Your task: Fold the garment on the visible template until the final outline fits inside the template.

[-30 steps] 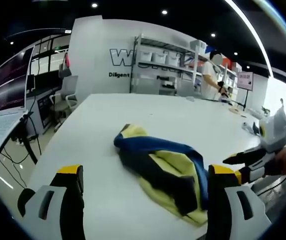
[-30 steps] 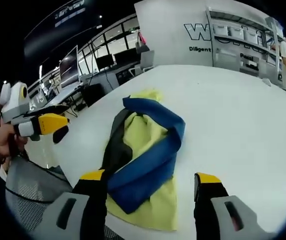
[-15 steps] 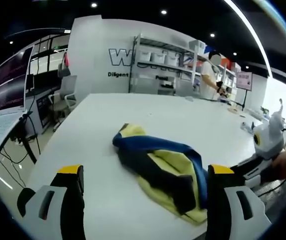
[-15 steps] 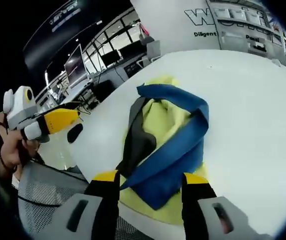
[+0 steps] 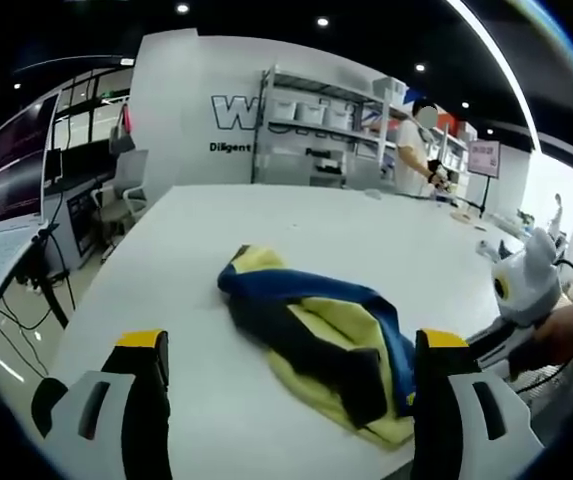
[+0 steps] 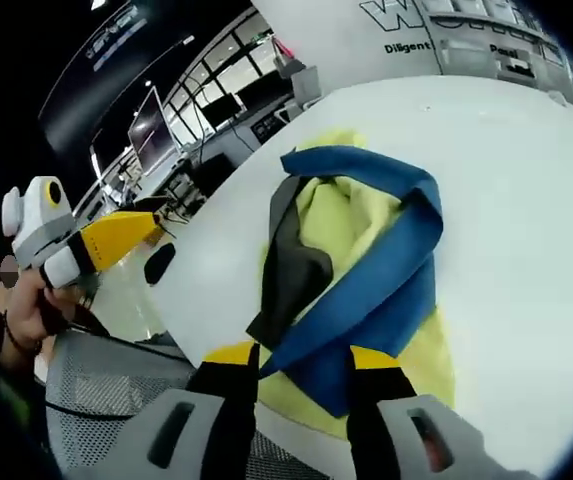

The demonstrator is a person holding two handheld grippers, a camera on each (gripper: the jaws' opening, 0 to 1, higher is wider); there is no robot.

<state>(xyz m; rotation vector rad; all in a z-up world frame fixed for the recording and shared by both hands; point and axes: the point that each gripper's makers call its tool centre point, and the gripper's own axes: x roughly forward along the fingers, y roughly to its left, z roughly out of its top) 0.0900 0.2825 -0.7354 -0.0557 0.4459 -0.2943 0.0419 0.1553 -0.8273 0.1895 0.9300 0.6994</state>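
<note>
My right gripper point(image 6: 301, 352) has narrowed its yellow-tipped jaws around the near blue edge of the crumpled yellow, blue and black fabric garment point(image 6: 356, 260); whether it truly grips, I cannot tell. A second ago they stood wide and farther off. The garment lies at twelve o'clock on the white table point(image 5: 296, 215). My left gripper point(image 5: 286, 345) stays wide, empty. I judge folding is only starting.

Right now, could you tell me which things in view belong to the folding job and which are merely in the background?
Part of the job:
- garment, crumpled yellow, blue and black cloth
- white table it lies on
- right gripper, jaws narrowed around the cloth's near edge
- left gripper, jaws apart

Just around:
- shelving
- office chair
- monitor
- person standing at the far end
</note>
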